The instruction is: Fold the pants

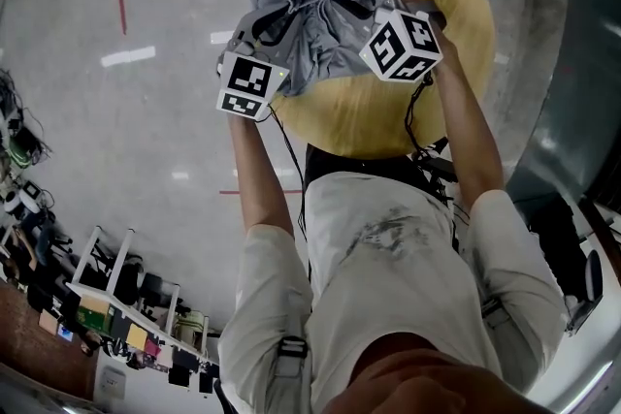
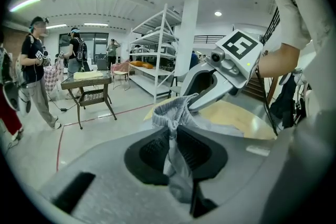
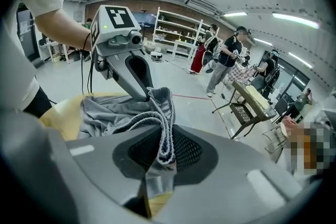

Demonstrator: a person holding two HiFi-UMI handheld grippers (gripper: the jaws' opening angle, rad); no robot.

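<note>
My left tongs [image 2: 176,148] and right tongs [image 3: 160,150] both pinch the gray pants [image 1: 312,36], all bunched up, no fold made yet.

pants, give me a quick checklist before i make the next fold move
1. Hold of the left gripper on the pants at the waistband: ok, jaws shut on it.
2. Hold of the right gripper on the waistband: ok, jaws shut on it.
3. Fabric spread flat between the grippers: not ok, bunched.
4. Pants wholly over the round table: not ok, the left part passes the rim.
5. Legs lying straight: cannot tell, lost in the heap.
</note>
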